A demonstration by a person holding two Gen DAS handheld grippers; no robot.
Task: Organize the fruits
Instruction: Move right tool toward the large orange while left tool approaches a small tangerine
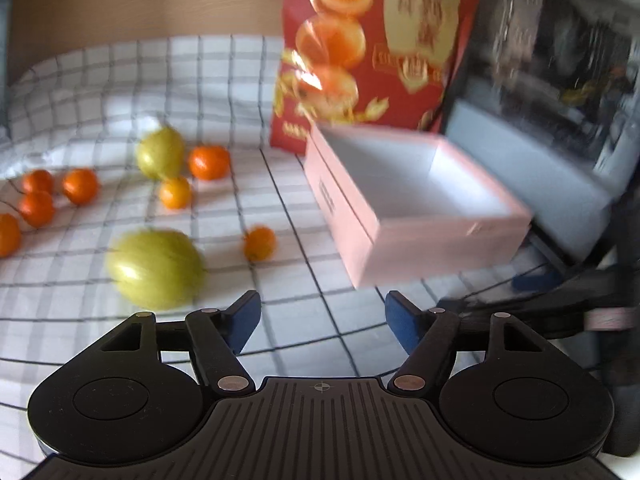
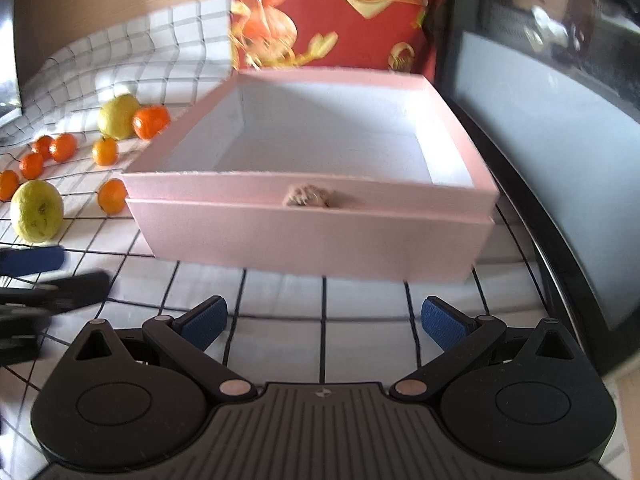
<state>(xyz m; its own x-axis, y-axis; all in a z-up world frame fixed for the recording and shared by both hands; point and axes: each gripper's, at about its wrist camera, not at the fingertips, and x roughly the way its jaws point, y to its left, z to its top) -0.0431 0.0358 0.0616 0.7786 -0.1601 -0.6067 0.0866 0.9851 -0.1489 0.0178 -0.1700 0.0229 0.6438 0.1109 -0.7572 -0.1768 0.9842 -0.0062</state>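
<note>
Fruits lay loose on the checked cloth (image 1: 288,208), left of an empty pink box (image 2: 312,236).

Two yellow-green guavas, the near one (image 1: 156,268) and the far one (image 1: 160,153), sat among small round mandarins, one of which (image 1: 260,243) lay alone between the near guava and the box with bare cloth around it. The box, matte card with straight walls and a white inside, stood just in front of a glossy red printed bag (image 1: 372,48); a dark-framed panel (image 2: 540,152) edged its right side. The left gripper (image 1: 322,320) hung over open cloth, its blue ribbed pads apart with nothing between them. The right gripper (image 2: 324,320) faced the box's front wall, its jaws likewise spread and empty, a strip of cloth free before it.
</note>
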